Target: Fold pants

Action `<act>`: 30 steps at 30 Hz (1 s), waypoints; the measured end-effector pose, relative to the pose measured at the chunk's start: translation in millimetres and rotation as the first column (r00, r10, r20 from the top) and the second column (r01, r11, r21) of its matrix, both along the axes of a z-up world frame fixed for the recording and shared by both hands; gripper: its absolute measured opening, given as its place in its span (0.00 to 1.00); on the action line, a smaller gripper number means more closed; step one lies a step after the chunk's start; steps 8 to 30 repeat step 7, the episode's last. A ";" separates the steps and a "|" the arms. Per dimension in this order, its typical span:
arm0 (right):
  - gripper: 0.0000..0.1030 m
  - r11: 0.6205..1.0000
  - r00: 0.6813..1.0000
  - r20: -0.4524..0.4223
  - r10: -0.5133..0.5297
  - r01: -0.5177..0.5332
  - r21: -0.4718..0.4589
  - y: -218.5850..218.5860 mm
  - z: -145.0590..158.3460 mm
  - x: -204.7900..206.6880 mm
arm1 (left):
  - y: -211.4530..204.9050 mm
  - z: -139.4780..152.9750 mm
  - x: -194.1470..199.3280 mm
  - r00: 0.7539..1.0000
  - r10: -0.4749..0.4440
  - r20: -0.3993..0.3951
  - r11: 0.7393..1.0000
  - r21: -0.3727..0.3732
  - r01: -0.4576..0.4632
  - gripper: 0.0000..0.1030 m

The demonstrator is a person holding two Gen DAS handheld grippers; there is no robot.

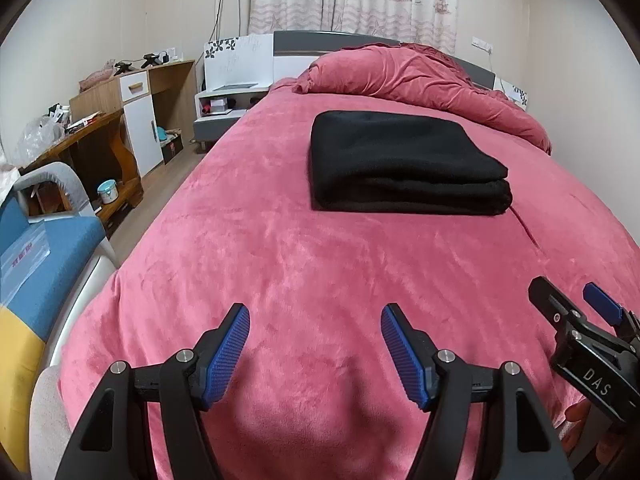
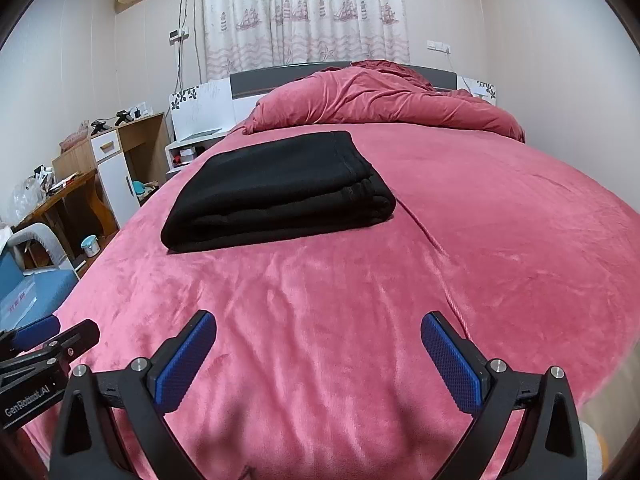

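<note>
Pink plush bed cover [image 1: 280, 264]: spread across most of both views; one bed, with one bunched quilt [image 1: 412, 76] of the same pink at the upper right of the left wrist view.
Black pants [image 1: 400, 164]: one bundle, already stacked in several layers, lying flat on the bed in the upper middle of the left wrist view and the upper left of centre in the right wrist view [image 2: 276, 192].
Long axis: judged to run across the frame, the rounded folded edge turned toward the cameras.
Bearing from the tongs: the bundle is seen ahead of both, well apart from either; nothing is touched.
Nearer hand: it sits only slightly right of centre for the left, more clearly left of centre for the right, so the left is judged a little better aligned.
Left tongs [image 1: 315, 316]: spread wide, empty, low over the cover.
Right tongs [image 2: 319, 322]: spread wide, empty, just beside the left pair.
Count: two tongs, one pants bundle.
Progress: the fold is judged complete or nearly so.
</note>
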State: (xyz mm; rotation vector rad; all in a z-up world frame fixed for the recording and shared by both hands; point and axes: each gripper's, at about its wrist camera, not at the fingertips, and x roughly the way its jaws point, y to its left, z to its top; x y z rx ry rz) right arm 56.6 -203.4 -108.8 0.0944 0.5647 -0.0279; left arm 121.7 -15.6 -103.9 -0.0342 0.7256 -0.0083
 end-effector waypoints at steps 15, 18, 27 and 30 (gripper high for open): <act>1.00 1.000 1.000 -0.012 -0.004 0.004 0.007 -1.7 -3.8 2.9 | 0.6 -0.8 -3.8 0.999 0.009 0.052 1.000 0.006 -0.009 0.68; 1.00 1.000 1.000 -0.012 -0.004 0.004 0.007 -1.7 -3.8 2.9 | 0.6 -0.8 -3.8 0.999 0.009 0.052 1.000 0.006 -0.009 0.68; 1.00 1.000 1.000 -0.012 -0.004 0.004 0.007 -1.7 -3.8 2.9 | 0.6 -0.8 -3.8 0.999 0.009 0.052 1.000 0.006 -0.009 0.68; 1.00 1.000 1.000 -0.012 -0.004 0.004 0.007 -1.7 -3.8 2.9 | 0.6 -0.8 -3.8 0.999 0.009 0.052 1.000 0.006 -0.009 0.68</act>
